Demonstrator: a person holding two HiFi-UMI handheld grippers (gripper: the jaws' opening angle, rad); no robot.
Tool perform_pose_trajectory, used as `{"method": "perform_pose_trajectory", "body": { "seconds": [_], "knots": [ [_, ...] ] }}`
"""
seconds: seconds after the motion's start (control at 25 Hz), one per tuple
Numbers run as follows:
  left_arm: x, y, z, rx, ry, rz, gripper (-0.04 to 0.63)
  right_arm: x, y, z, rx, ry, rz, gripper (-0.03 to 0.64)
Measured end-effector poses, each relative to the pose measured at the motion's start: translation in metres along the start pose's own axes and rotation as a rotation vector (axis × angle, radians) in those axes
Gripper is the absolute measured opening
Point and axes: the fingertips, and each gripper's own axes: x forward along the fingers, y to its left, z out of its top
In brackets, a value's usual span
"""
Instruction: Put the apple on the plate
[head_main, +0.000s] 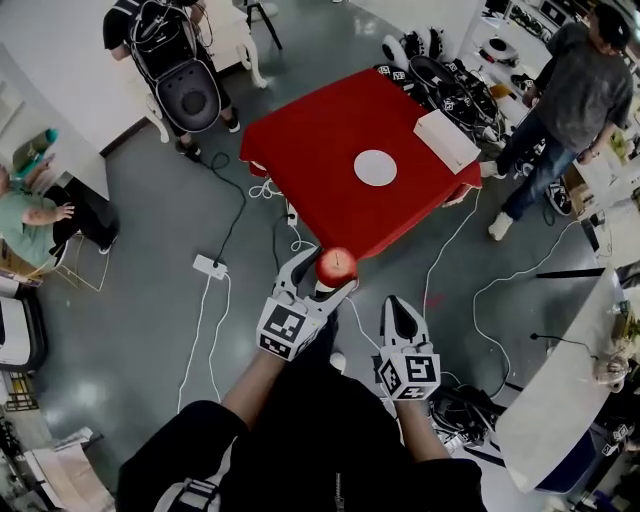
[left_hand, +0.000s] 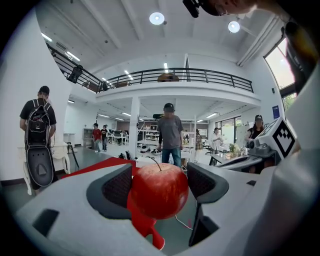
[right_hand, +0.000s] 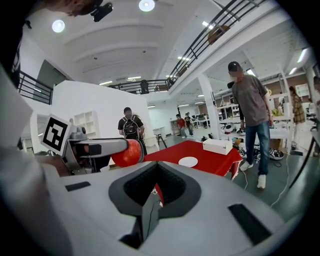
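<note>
Currently the carry step is being worked, judging by the layout: the apple is gripped but not yet at the plate. Nearest in, the right gripper is being held idle, jaws pressed together on nothing. Just ahead and to its left, the left gripper is being held out with its jaws clamped on the apple, one pad on each side. The apple is being kept in the air over the floor, just short of the near corner of the red table. The stem is being pointed up in the left gripper view. The fruit is near round, so there is no real long axis, only the stem-to-base line. That line is being kept roughly upright, and the squeeze is being applied across it. Farther out, the white plate is being left bare near the table's middle, well apart from the apple, with a white box beside it toward the right edge. Next move, as judged: carry forward over the table, lower base-first onto the plate, release.
</note>
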Motion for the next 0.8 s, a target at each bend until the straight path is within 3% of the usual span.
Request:
{"method": "perform_pose_trajectory", "body": {
  "seconds": [0.4, 0.8],
  "knots": [
    [0.11, 0.09, 0.014, -0.008, -0.018, -0.022, 0.347, 0.116, -0.049, 0.041, -0.017, 0.015, -0.009, 0.011],
    [0.222, 0.184, 0.029, 0.001, 0.013, -0.121, 0.347, 0.253, -0.093, 0.09, 0.006, 0.026, -0.06, 0.011]
  ]
}}
